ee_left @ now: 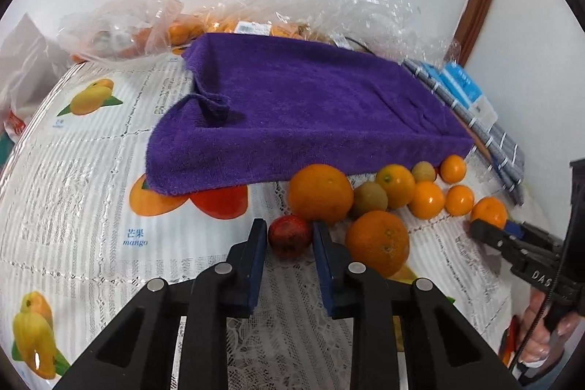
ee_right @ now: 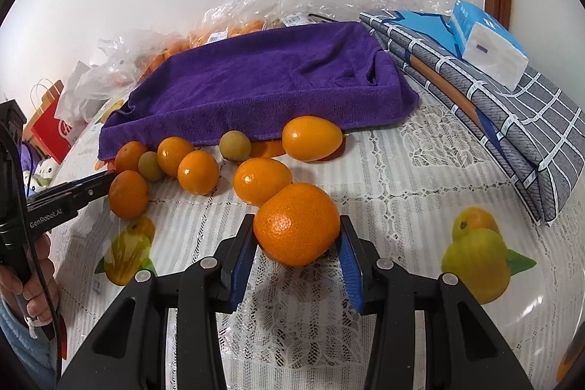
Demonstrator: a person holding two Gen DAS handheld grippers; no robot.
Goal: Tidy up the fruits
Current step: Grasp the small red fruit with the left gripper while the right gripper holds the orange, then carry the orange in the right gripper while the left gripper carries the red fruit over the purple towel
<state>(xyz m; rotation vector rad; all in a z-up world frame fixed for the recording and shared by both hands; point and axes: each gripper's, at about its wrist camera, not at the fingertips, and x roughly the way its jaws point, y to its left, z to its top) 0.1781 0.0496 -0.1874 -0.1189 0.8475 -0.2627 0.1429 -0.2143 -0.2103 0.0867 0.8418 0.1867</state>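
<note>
In the left wrist view my left gripper [ee_left: 289, 236] is shut on a small dark red fruit [ee_left: 290, 235] on the tablecloth, in front of a large orange [ee_left: 320, 192] and beside another orange [ee_left: 377, 242]. Small oranges [ee_left: 426, 200] and brownish-green fruits [ee_left: 370, 199] lie in a cluster along the front edge of a purple towel [ee_left: 303, 112]. In the right wrist view my right gripper [ee_right: 297, 236] is shut on a mandarin [ee_right: 297, 223], low over the cloth. Behind it lie small oranges [ee_right: 261, 180] and an oval orange fruit [ee_right: 311, 137]. The left gripper's fingertips [ee_right: 98, 183] show at the left.
Clear plastic bags holding more oranges [ee_left: 182, 31] lie behind the towel. A folded grey checked cloth [ee_right: 512, 105] with a tissue pack [ee_right: 486, 42] lies at the right. A red paper bag [ee_right: 55, 127] stands at the far left. The tablecloth [ee_right: 420, 170] carries printed fruit pictures.
</note>
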